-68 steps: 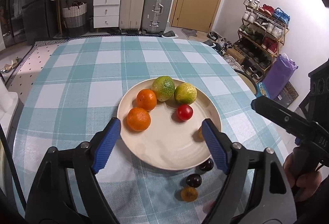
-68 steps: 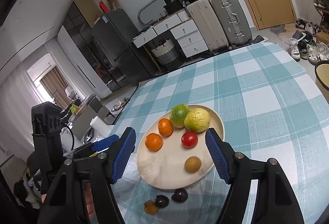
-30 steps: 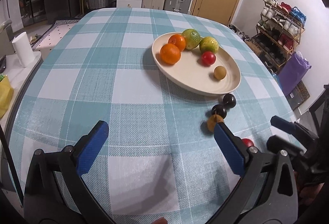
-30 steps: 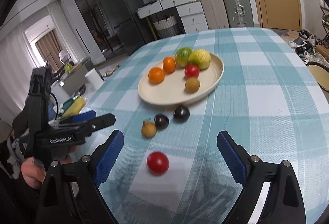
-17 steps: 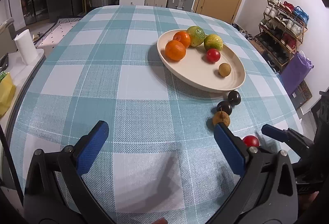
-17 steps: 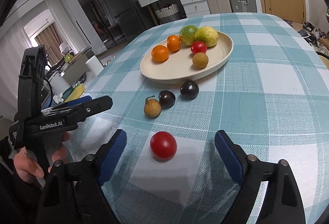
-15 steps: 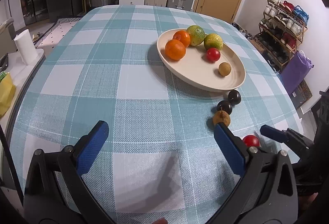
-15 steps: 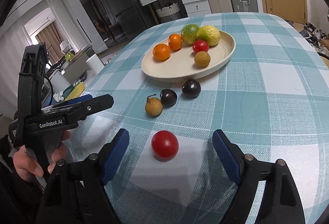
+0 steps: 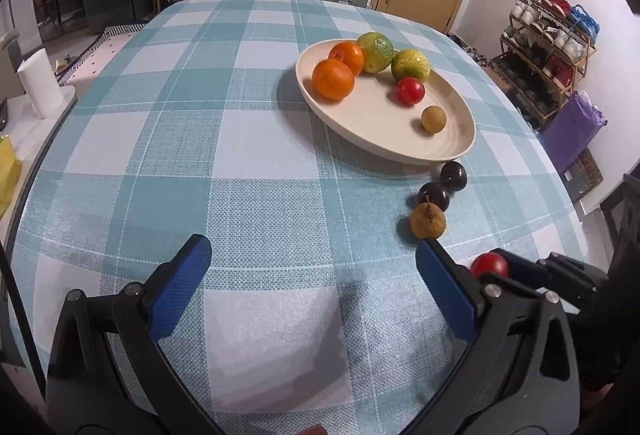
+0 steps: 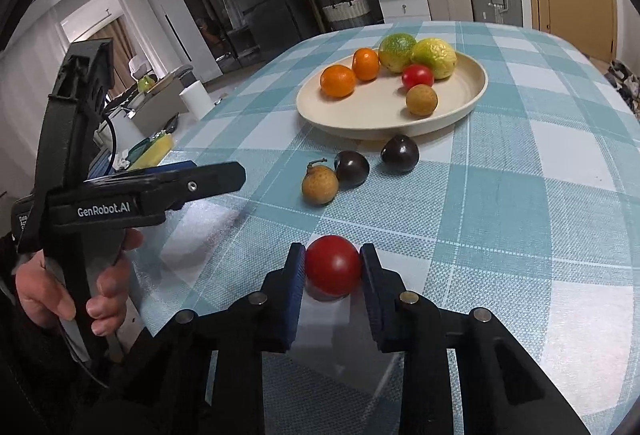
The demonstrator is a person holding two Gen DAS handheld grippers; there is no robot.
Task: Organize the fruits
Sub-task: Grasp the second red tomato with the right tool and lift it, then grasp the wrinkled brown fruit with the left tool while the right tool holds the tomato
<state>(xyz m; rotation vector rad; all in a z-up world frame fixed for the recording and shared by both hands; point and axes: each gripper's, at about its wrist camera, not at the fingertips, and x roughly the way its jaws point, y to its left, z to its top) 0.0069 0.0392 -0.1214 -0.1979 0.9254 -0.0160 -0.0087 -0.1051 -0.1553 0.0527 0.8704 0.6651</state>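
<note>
Right gripper (image 10: 333, 271) clamps its blue pads on one round red tomato (image 10: 333, 270) on the checked tablecloth (image 10: 520, 195), low centre of its frame. Left gripper (image 9: 312, 283) hangs wide open, holding nothing. The round cream plate (image 10: 360, 119), upper centre, carries six fruits. Below its rim: two dark plums (image 10: 400, 154), one brown pear-like fruit (image 10: 319, 184), probably.
</note>
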